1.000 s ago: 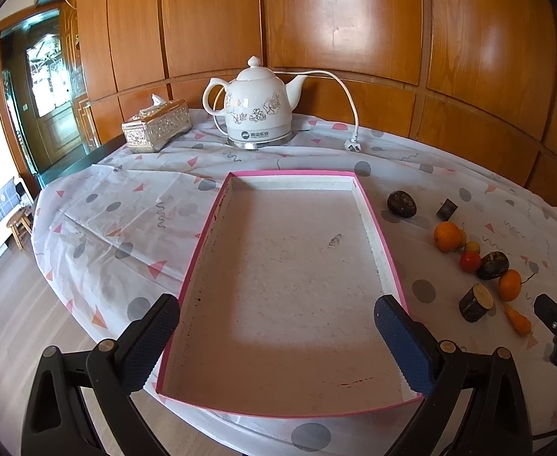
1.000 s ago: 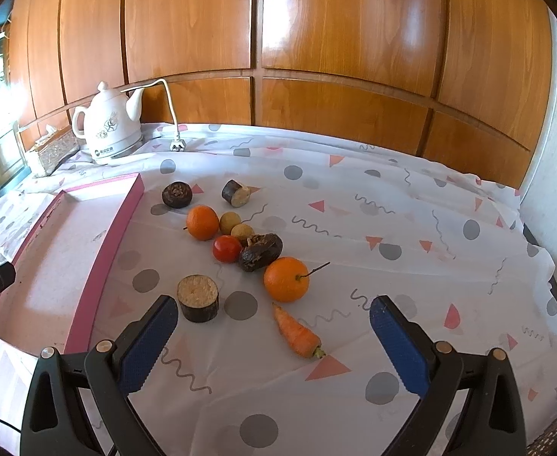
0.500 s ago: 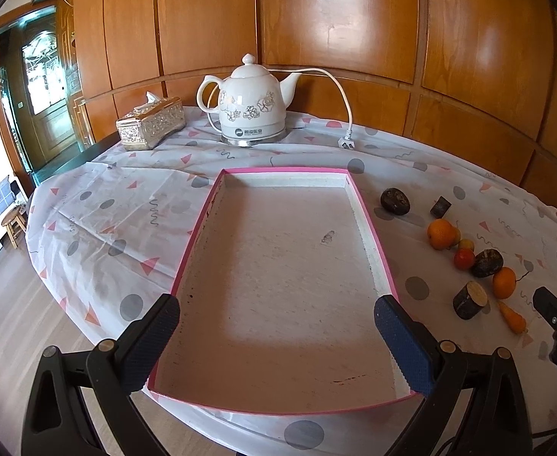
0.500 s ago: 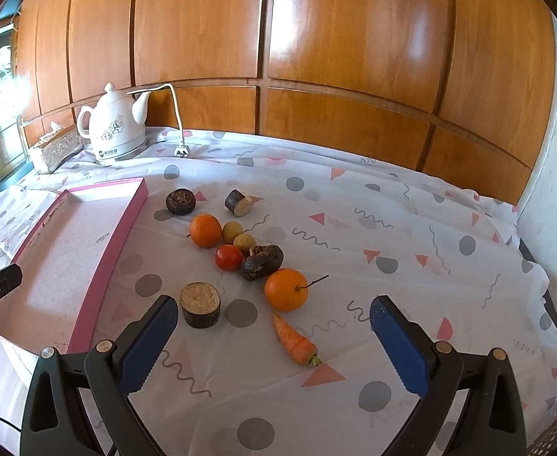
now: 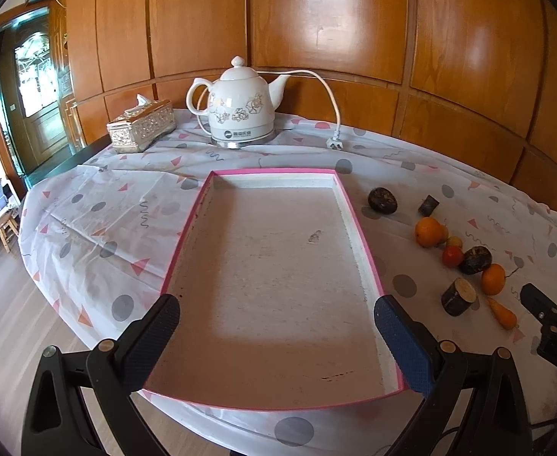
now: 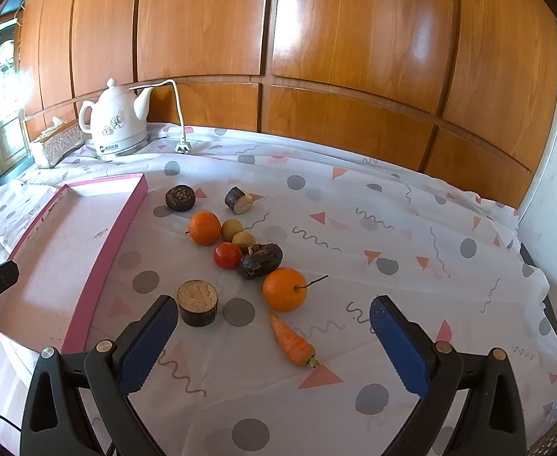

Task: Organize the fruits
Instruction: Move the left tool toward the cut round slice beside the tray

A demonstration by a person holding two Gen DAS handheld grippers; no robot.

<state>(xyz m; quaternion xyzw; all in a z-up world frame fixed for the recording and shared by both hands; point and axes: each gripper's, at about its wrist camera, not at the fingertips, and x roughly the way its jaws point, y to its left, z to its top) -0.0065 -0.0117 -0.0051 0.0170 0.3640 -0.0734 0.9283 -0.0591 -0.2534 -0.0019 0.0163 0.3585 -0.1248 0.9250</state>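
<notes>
Left tool (image 5: 276, 336): my fingers stand wide apart, holding nothing, above the near end of the tray (image 5: 358, 228).
Right tool (image 6: 270, 336): my fingers are spread wide, holding nothing, over the desk (image 6: 392, 228) right of the tray.
Tray: pink-rimmed, nothing inside, flat on the desk.
Fruits: all on the cloth right of the tray, none in it.
Oranges: one (image 6: 204, 227) nearer the tray, one (image 6: 284, 289) further right, with a tomato (image 6: 227, 255) between them.
Carrot (image 6: 292, 340): nearest my right tool, between its fingers.
Kettle (image 5: 238, 108): beyond the tray's far end.
</notes>
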